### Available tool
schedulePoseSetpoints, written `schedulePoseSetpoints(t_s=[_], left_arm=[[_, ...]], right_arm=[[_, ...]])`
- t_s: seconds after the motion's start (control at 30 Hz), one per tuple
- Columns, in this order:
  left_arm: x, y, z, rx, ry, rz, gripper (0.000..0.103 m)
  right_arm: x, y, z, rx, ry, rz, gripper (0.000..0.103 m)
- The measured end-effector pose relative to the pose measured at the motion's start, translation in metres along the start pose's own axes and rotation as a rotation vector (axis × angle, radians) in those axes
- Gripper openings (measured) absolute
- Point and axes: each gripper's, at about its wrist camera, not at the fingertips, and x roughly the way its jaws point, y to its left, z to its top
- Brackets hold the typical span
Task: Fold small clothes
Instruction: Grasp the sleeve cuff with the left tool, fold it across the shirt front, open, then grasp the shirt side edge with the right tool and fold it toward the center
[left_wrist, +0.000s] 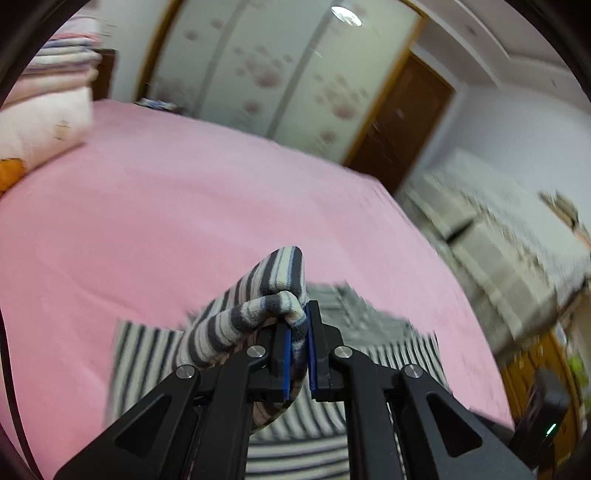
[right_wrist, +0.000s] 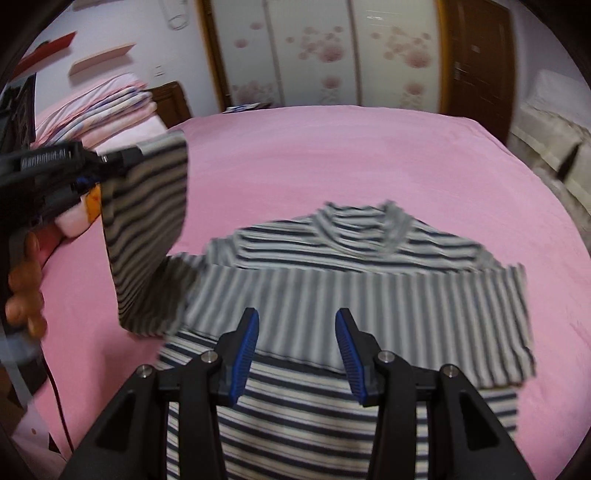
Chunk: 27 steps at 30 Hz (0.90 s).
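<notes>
A small grey, white and navy striped top (right_wrist: 354, 295) lies on the pink bed sheet (right_wrist: 332, 155), one sleeve folded across its chest. My left gripper (left_wrist: 298, 325) is shut on the end of the other sleeve (left_wrist: 258, 302), which bunches over its blue pads. In the right wrist view that sleeve (right_wrist: 147, 236) hangs lifted at the left from the left gripper (right_wrist: 107, 162), with a hand (right_wrist: 26, 295) on its handle. My right gripper (right_wrist: 295, 325) hovers open over the top's lower half, nothing between its fingers.
Folded pink and striped bedding (right_wrist: 107, 107) is stacked at the bed's far left, beside a white pillow (left_wrist: 44, 122). A floral wardrobe (right_wrist: 325, 51) and brown door (right_wrist: 476, 62) stand behind. A pale covered sofa (left_wrist: 498, 236) sits right of the bed.
</notes>
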Motion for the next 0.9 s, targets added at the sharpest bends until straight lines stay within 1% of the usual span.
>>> schedulePoseSetpoints(t_s=[0.07, 0.13, 0.2, 0.23, 0.27, 0.33, 0.37, 0.43, 0.5, 0.57, 0.67, 0.73, 0.77, 0.8, 0.87, 0.9], left_arm=[[0.030, -0.022, -0.026, 0.025, 0.080, -0.017, 0.005], [0.047, -0.049, -0.058, 0.040, 0.160, -0.019, 0.005], [0.068, -0.051, -0.092, 0.054, 0.241, -0.009, 0.008], [0.076, -0.049, -0.106, 0.063, 0.278, -0.007, 0.013], [0.088, -0.051, -0.119, 0.068, 0.323, -0.007, 0.016], [0.097, -0.053, -0.138, 0.070, 0.359, -0.008, 0.026], [0.099, -0.052, -0.145, 0.068, 0.368, -0.012, 0.029], [0.093, -0.049, -0.150, 0.046, 0.365, -0.042, 0.043], [0.077, -0.046, -0.148, 0.021, 0.338, -0.079, 0.050], [0.053, -0.037, -0.144, 0.005, 0.292, -0.117, 0.055], [0.023, -0.025, -0.137, -0.010, 0.248, -0.125, 0.060], [0.000, -0.011, -0.135, -0.032, 0.212, -0.104, 0.064], [-0.011, 0.000, -0.140, -0.045, 0.195, -0.071, 0.064], [-0.019, 0.007, -0.135, -0.050, 0.186, -0.039, 0.064], [-0.032, 0.027, -0.143, -0.065, 0.173, 0.055, 0.064], [-0.039, 0.038, -0.145, -0.076, 0.169, 0.090, 0.064]], right_arm=[[-0.003, -0.021, -0.009, 0.027, 0.010, -0.016, 0.043], [-0.004, -0.036, -0.016, 0.049, 0.021, -0.027, 0.044], [-0.004, -0.051, -0.026, 0.072, 0.040, -0.039, 0.044], [-0.003, -0.057, -0.030, 0.080, 0.049, -0.045, 0.044], [-0.002, -0.062, -0.033, 0.083, 0.058, -0.049, 0.044], [0.000, -0.070, -0.039, 0.092, 0.076, -0.049, 0.044], [0.001, -0.074, -0.041, 0.101, 0.085, -0.044, 0.044], [0.001, -0.078, -0.043, 0.111, 0.091, -0.032, 0.044], [0.002, -0.081, -0.044, 0.119, 0.093, -0.018, 0.044], [0.004, -0.080, -0.042, 0.121, 0.093, -0.002, 0.044], [0.007, -0.071, -0.035, 0.107, 0.087, 0.028, 0.044], [0.009, -0.061, -0.030, 0.086, 0.081, 0.045, 0.044], [0.010, -0.052, -0.025, 0.067, 0.075, 0.064, 0.043], [0.011, -0.044, -0.021, 0.047, 0.072, 0.078, 0.043], [0.014, -0.028, -0.014, 0.006, 0.072, 0.095, 0.043], [0.017, -0.015, -0.010, -0.026, 0.072, 0.103, 0.043]])
